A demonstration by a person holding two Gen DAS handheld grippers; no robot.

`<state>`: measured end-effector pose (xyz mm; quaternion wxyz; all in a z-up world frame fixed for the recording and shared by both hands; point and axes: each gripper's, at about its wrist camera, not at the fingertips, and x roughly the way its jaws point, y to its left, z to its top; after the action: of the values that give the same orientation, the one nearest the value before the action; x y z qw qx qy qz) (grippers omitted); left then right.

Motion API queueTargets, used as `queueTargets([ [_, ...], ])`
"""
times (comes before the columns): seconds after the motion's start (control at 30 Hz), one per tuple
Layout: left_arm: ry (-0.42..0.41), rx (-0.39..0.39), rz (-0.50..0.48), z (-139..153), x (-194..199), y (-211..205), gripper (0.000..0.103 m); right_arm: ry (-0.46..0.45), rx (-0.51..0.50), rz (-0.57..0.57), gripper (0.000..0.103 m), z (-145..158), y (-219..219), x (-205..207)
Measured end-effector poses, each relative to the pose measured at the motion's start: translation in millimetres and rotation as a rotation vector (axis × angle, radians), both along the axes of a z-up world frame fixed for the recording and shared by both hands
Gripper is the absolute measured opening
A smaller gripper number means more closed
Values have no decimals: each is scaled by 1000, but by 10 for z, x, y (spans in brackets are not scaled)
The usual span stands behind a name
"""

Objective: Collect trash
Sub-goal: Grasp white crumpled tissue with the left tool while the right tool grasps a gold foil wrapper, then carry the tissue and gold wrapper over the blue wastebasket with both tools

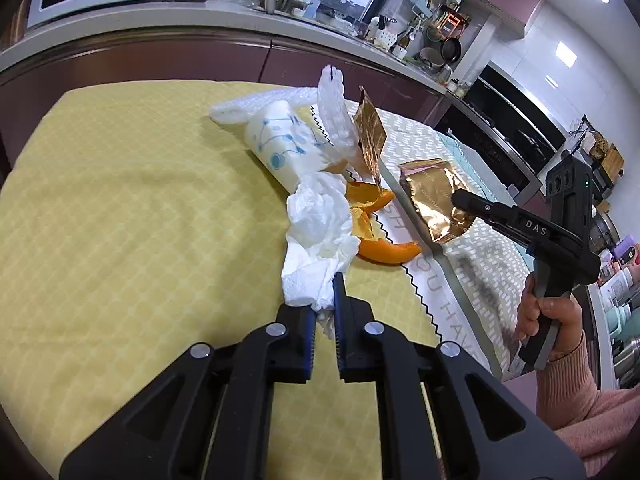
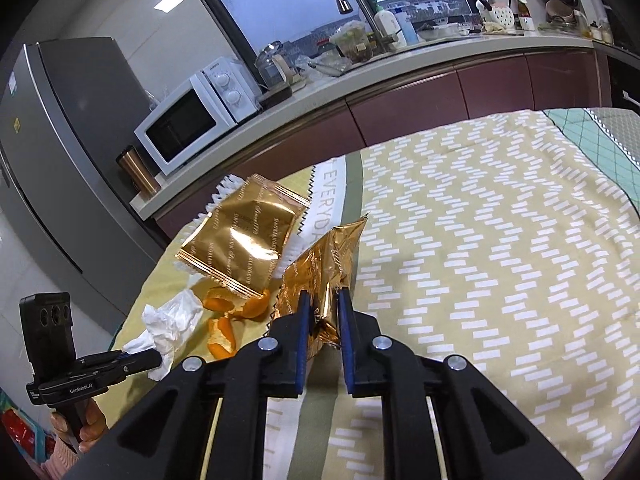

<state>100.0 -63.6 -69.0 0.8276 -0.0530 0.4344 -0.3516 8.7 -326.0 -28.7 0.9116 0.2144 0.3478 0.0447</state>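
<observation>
The yellow cloth (image 1: pixel 120 220) left of the crumpled tissue (image 1: pixel 316 220) lies bare. Orange peels (image 1: pixel 384 250), a paper cup (image 1: pixel 280 144) and gold wrappers (image 2: pixel 240 240) crowd the middle.

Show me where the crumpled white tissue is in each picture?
Left wrist view: the white tissue sits in the middle, pinched at its near end by the left gripper.
Right wrist view: the tissue is low on the left, with the left gripper clamped on it.
Shared landmark: the orange peel lies right beside the tissue in both.
</observation>
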Motion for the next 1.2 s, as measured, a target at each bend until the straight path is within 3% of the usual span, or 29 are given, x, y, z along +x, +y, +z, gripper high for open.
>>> queueTargets([
  [0.47,-69,7,28,202,-264,284,8,-80,7,88,13,275,395,-98],
  [1.2,-103,-6,107,334,-548,820,8,-70,36,264,13,234,1155,93],
])
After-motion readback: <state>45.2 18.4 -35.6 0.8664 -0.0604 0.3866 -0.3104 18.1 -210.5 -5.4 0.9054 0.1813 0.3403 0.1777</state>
